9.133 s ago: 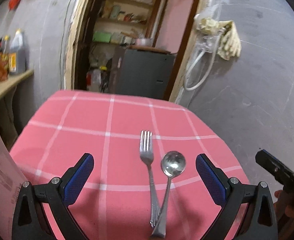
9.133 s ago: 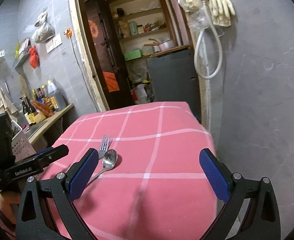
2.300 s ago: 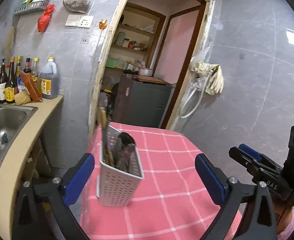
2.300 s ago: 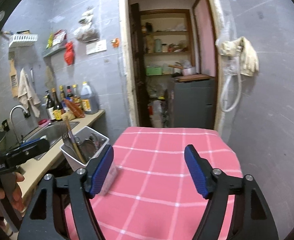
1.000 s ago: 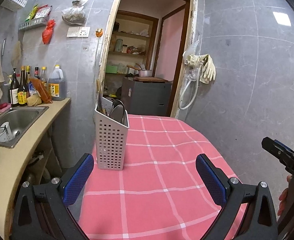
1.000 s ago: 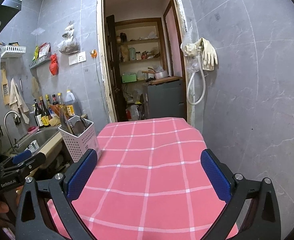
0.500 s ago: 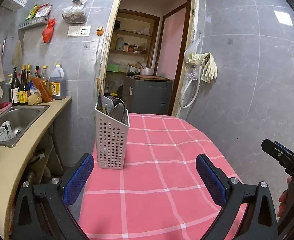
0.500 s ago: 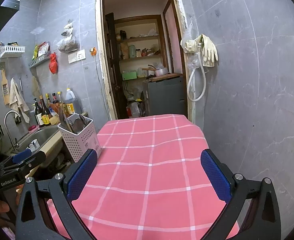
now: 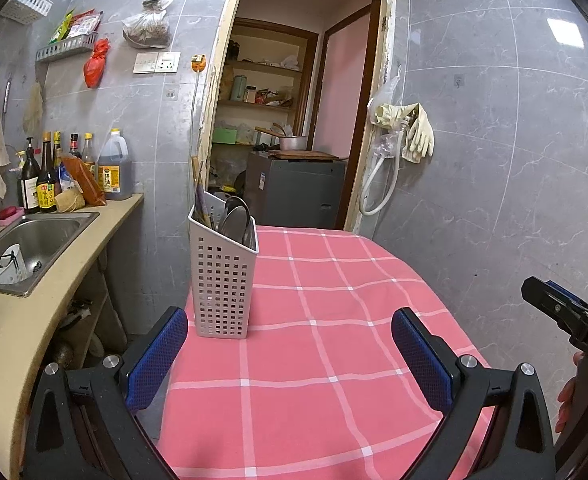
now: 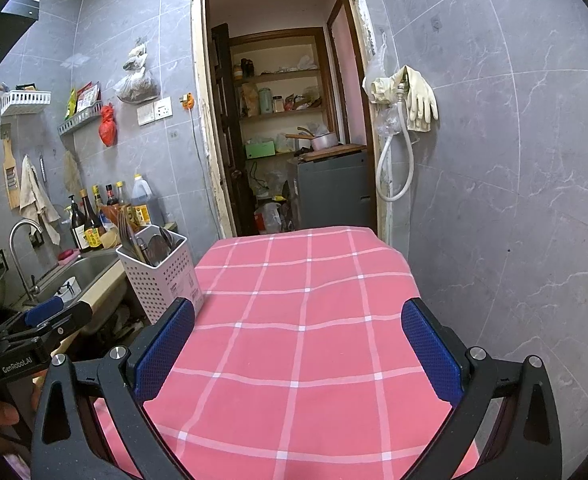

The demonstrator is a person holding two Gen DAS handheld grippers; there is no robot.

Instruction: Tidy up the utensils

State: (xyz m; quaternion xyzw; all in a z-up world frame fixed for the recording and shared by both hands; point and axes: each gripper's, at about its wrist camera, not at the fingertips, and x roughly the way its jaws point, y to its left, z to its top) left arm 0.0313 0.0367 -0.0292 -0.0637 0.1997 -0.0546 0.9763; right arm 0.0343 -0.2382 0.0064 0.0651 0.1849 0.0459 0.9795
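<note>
A white perforated utensil holder (image 9: 222, 280) stands upright near the left edge of the pink checked table (image 9: 326, 344). Spoons and other utensils (image 9: 235, 220) stick out of its top. It also shows in the right wrist view (image 10: 159, 276), with utensils (image 10: 153, 245) inside. My left gripper (image 9: 289, 358) is open and empty, held back from the holder above the table's near part. My right gripper (image 10: 300, 354) is open and empty over the table's near edge. No loose utensil shows on the cloth.
A counter with a steel sink (image 9: 29, 248) and several bottles (image 9: 53, 176) runs along the left. A doorway with a grey cabinet (image 9: 298, 192) lies behind the table. A tiled wall with hanging gloves (image 9: 412, 132) closes the right side.
Since nine seconds ago the fork and spoon have left the cloth, and the holder with utensils stands on the table. Over the last second both grippers have barely moved.
</note>
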